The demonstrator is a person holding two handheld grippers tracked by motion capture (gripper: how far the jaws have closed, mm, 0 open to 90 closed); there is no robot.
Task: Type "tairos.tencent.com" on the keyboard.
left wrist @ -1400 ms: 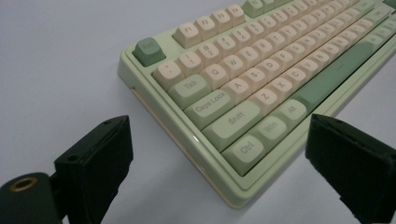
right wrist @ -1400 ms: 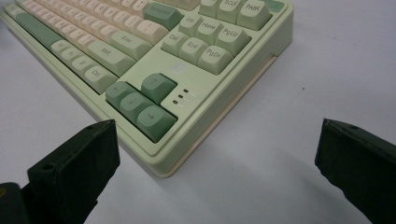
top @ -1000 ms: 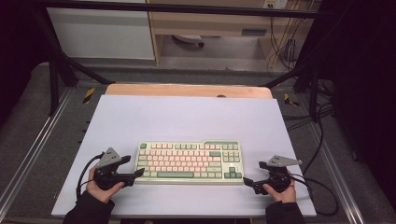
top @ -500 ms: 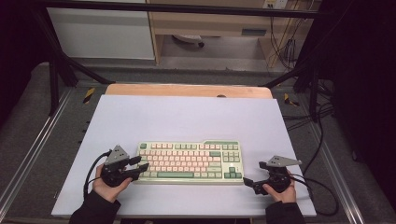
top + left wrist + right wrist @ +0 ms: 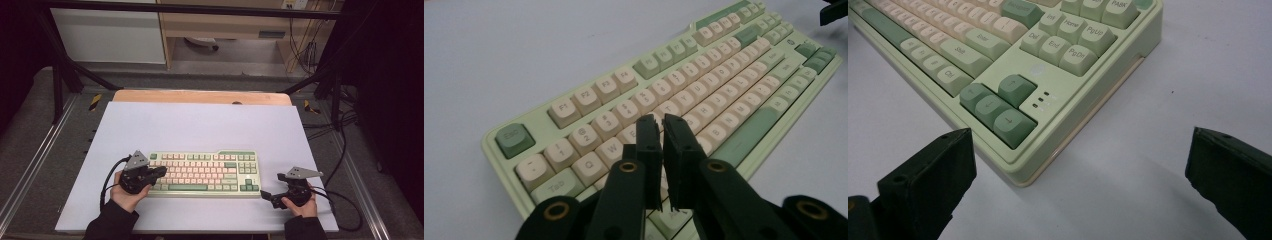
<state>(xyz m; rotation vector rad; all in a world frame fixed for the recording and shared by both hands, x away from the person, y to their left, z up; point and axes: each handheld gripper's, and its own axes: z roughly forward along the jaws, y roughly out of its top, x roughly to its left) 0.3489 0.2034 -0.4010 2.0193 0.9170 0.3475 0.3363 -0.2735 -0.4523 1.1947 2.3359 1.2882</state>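
A pale green keyboard (image 5: 205, 172) with cream and green keys lies near the front of the white table top (image 5: 200, 125). My left gripper (image 5: 159, 173) hangs over its left end. In the left gripper view the jaws (image 5: 662, 125) point at the keys (image 5: 704, 85) around the number and letter rows; they have just been closing and stand shut with nothing between them. My right gripper (image 5: 269, 195) rests on the table by the keyboard's front right corner. Its jaws (image 5: 1078, 180) are open wide, with that corner and the arrow keys (image 5: 998, 107) just ahead of them.
Bare table top stretches behind the keyboard to a wooden strip (image 5: 200, 96) at the far edge. Cables (image 5: 345, 210) trail off the right side. Metal frame rails (image 5: 30, 165) flank the table, and cabinets (image 5: 110, 30) stand on the floor beyond.
My left gripper has moved right and slightly up, from beside the keyboard to over its left end, and its jaws have closed. The right gripper has stayed where it was.
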